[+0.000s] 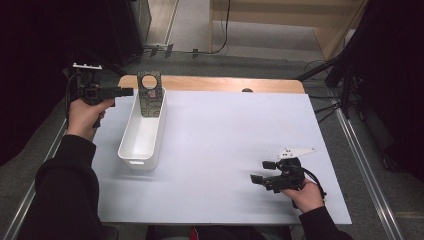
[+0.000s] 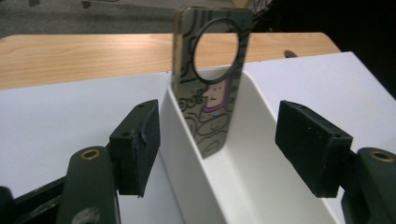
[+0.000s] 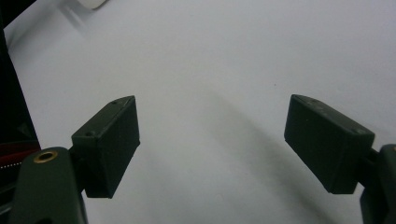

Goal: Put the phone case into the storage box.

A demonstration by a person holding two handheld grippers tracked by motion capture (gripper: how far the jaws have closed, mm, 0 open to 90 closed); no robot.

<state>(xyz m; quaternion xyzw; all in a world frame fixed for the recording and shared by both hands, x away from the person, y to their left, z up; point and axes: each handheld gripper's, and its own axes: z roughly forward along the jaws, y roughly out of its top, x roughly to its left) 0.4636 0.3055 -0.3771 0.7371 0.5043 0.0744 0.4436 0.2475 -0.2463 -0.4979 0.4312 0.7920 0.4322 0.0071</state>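
Observation:
A long white bin (image 1: 142, 132) lies on the left part of the white-covered table (image 1: 235, 135). A dark patterned card with a round hole (image 1: 150, 95) leans upright against the bin's far end. My left gripper (image 1: 126, 92) is held in the air just left of the card, pointing at it. In the left gripper view the card (image 2: 210, 93) stands inside the bin (image 2: 187, 158) ahead of my left gripper (image 2: 224, 140), open and apart from it. My right gripper (image 1: 261, 171) rests low at the front right, open and holding nothing, with bare table under my right gripper (image 3: 212, 140).
A strip of bare wood (image 1: 225, 84) runs along the table's far edge, with a small dark spot (image 1: 247, 90) on it. Cables and stand legs (image 1: 340, 85) lie on the floor to the right. The bin's corner (image 3: 91, 3) shows at the top of the right gripper view.

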